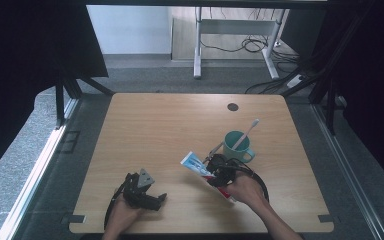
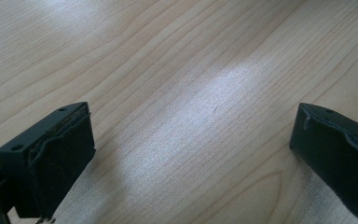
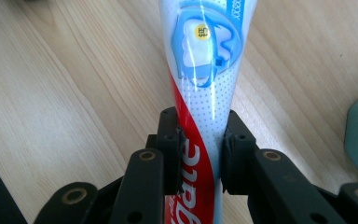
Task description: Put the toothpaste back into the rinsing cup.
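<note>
We see the right tongs (image 3: 199, 154) clamped on the toothpaste tube (image 3: 204, 79), both pads pressing its sides — the tube lies just left of the teal mug (image 1: 236, 145), which holds a toothbrush (image 1: 245, 133). The left tongs (image 2: 193, 154) gape wide with nothing between them, well left of the mug, over the bare counter (image 1: 155, 130).

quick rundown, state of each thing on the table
toothpaste tube: clamped in the right gripper, flat end pointing away from it
mug: upright, toothbrush inside
toothbrush: leaning in the mug, head up
left gripper: open, nothing between the jaws, over bare table
</note>
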